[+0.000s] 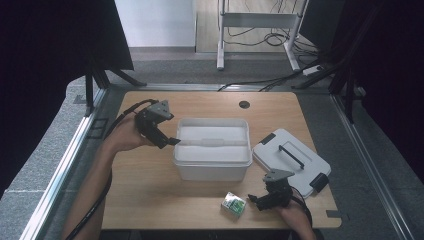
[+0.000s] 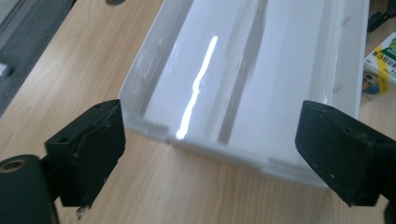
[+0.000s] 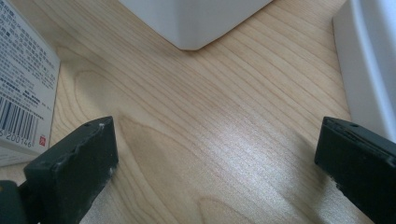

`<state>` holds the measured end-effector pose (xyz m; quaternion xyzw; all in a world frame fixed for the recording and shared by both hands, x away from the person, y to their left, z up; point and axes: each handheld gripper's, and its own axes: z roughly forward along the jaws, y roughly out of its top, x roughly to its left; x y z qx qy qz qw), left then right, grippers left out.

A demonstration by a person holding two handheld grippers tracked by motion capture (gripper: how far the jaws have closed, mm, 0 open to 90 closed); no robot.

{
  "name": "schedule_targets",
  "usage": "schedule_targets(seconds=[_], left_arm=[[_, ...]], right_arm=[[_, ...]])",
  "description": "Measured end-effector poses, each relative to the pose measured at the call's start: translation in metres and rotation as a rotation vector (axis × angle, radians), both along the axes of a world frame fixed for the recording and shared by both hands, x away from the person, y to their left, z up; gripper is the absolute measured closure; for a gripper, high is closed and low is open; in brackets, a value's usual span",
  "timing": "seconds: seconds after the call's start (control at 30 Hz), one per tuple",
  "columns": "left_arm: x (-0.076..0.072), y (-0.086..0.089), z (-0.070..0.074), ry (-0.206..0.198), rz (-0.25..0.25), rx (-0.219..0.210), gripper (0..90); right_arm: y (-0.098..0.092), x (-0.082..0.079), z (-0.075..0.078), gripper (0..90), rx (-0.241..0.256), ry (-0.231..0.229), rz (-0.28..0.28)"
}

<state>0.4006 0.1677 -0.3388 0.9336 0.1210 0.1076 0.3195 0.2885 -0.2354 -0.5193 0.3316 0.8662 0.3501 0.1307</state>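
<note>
— At the table's near edge, about five o'clock, the right gripper (image 1: 260,200) lies low with its jaws spread and nothing between them. The carton (image 1: 233,205) sits just beside it, at its nine o'clock. I'd guess it is lining up for a grab.

— And the left gripper (image 1: 172,141)?

— At nine o'clock of the tub (image 1: 212,167), jaws spread too, tips right at the rim, probably to steady it. The tub stands open mid-table; its lid (image 1: 290,160) is parked at three o'clock, out of the way.

— What do the close cameras add?

— The left gripper view looks down into the tub (image 2: 299,56): bare and glossy. The right gripper view shows the carton's (image 3: 23,84) barcode face, off to the side of the jaws and not between them.
</note>
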Motion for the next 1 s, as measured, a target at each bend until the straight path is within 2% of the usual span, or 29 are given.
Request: schedule_targets(seconds=[0.2, 0.23, 0.27, 0.33, 0.43, 0.47, 0.6, 0.7, 0.93, 0.97, 1.0], left_arm=[[0.008, -0.031, 0.0, -0.001, -0.057, 0.029, 13.1], [0.01, -0.041, -0.001, -0.005, -0.075, 0.036, 14.2], [0.01, -0.041, -0.001, -0.005, -0.075, 0.036, 14.7], [0.013, -0.055, -0.005, -0.004, -0.101, 0.036, 15.0], [0.016, -0.065, -0.008, 0.004, -0.116, 0.043, 15.9], [0.018, -0.074, -0.01, 0.001, -0.129, 0.056, 17.1], [0.021, -0.086, -0.014, -0.002, -0.151, 0.063, 22.3], [0.024, -0.099, -0.021, -0.005, -0.185, 0.092, 31.4], [0.029, -0.108, -0.032, 0.024, -0.207, 0.12, 54.4], [0.03, -0.11, -0.034, 0.032, -0.212, 0.129, 54.4], [0.031, -0.111, -0.037, 0.039, -0.222, 0.138, 61.6]], right_arm=[[0.0, 0.0, 0.0, 0.0, 0.001, -0.002, -0.001], [0.0, 0.0, 0.0, 0.0, 0.001, -0.002, -0.001], [0.0, 0.0, 0.0, 0.0, 0.001, -0.002, -0.001], [0.0, 0.0, 0.0, 0.0, 0.0, -0.003, -0.001], [0.0, 0.0, 0.0, 0.0, 0.0, -0.003, -0.002], [0.0, 0.0, 0.0, 0.0, 0.0, -0.003, -0.002], [0.0, 0.0, 0.0, 0.0, 0.0, -0.003, -0.002], [0.0, 0.0, 0.0, 0.0, -0.001, -0.002, -0.002], [0.0, 0.0, 0.0, 0.0, -0.001, -0.001, -0.001], [0.0, 0.0, 0.0, 0.0, -0.001, 0.0, 0.0], [0.0, 0.0, 0.0, 0.0, -0.001, -0.001, -0.001]])
